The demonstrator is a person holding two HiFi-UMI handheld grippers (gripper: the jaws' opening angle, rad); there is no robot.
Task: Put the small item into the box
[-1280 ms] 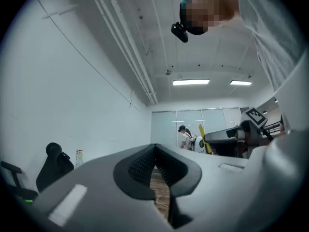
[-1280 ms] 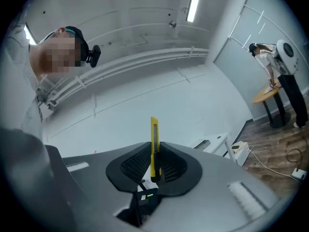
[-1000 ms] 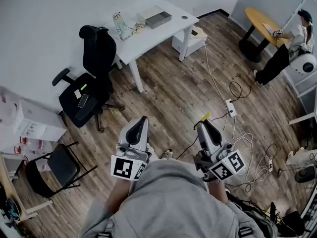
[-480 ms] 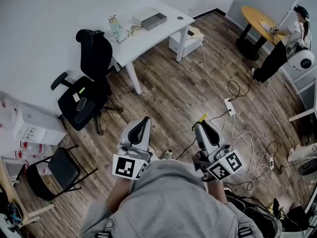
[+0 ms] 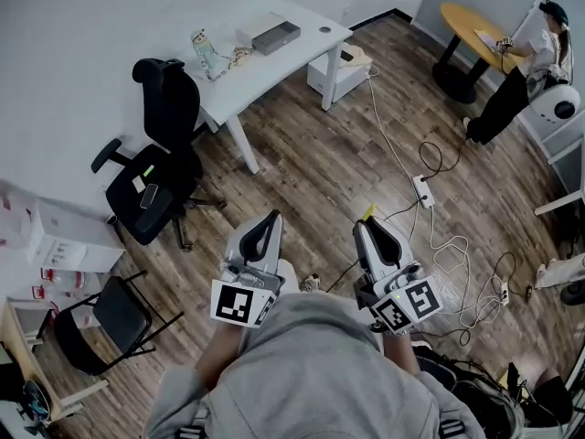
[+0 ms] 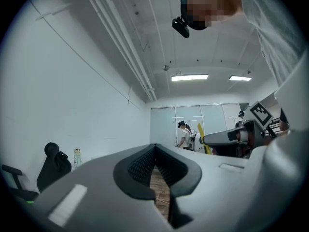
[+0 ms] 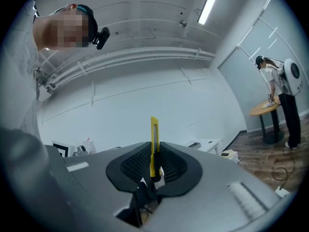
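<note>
A grey hooded top (image 5: 311,373) fills the nearest part of the head view, and both grippers are held out just in front of it over the wooden floor (image 5: 302,167). The left gripper (image 6: 154,150) has its jaws clenched together with nothing between them. The right gripper (image 7: 153,153) is clamped on a yellow utility knife (image 7: 154,141), which stands upright between the ribbed pads and sticks out past the jaw tips; in the head view its yellow end (image 5: 369,213) shows just beyond that gripper. Further out to the right, a white cable (image 5: 391,149) runs across the floor to a power strip (image 5: 423,193). To the left stand a folding chair (image 5: 105,314) and, beyond it, a black office chair (image 5: 160,167). Past that is a white desk (image 5: 302,58) against the wall with a grey box (image 5: 276,36) on top, well apart from the knife. Farthest off at the right, a person (image 5: 512,85) leans over a round yellow table (image 5: 471,27)
</note>
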